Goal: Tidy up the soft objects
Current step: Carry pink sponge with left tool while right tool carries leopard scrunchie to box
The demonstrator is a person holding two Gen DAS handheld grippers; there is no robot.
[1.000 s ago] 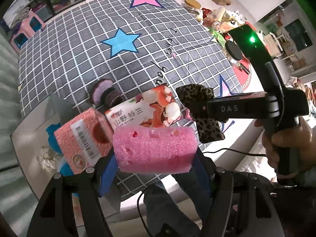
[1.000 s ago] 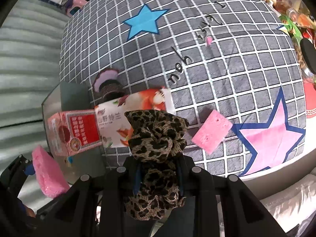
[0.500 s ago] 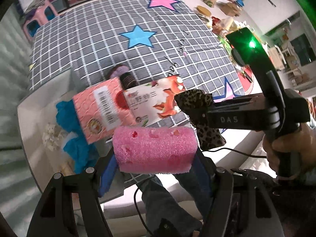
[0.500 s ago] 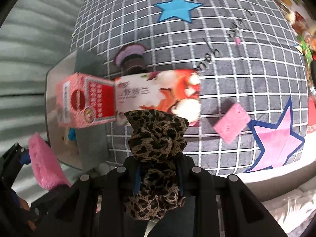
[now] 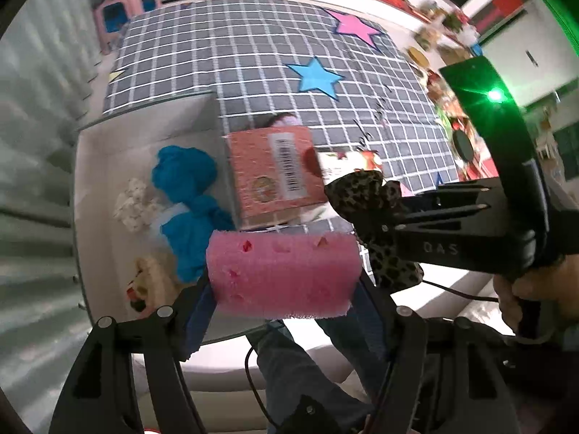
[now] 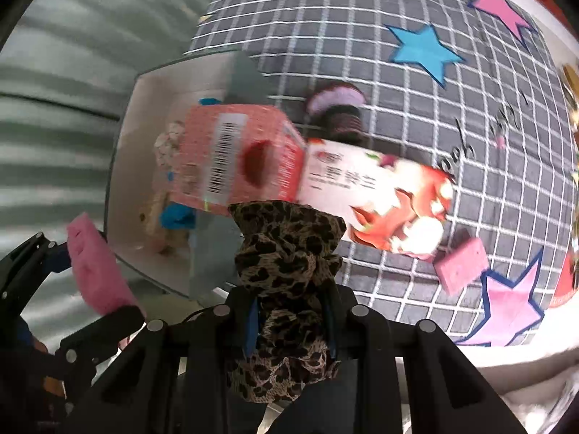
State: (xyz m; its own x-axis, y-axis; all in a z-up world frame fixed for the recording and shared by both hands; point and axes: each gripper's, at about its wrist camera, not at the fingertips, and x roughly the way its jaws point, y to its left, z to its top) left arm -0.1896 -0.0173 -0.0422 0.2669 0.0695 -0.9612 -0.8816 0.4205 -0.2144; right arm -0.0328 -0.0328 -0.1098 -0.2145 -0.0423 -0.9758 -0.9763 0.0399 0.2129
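Observation:
My left gripper is shut on a pink sponge, held crosswise between its blue pads above the near edge of a white box. In the right wrist view that sponge shows at the lower left. My right gripper is shut on a leopard-print scrunchie, which also appears in the left wrist view as the scrunchie just right of the sponge. Inside the box lie a blue cloth and cream fluffy items. A second pink sponge lies on the checked tablecloth.
A pink carton and a white-and-red packet lie along the box's right wall. A purple-and-brown round item sits behind them. Jars and clutter crowd the table's far right. A person's legs show below the table edge.
Both grippers have moved left along the table's near edge, toward the white box, each rolling as it went. The box's inside has come into view. Both grips are unchanged.

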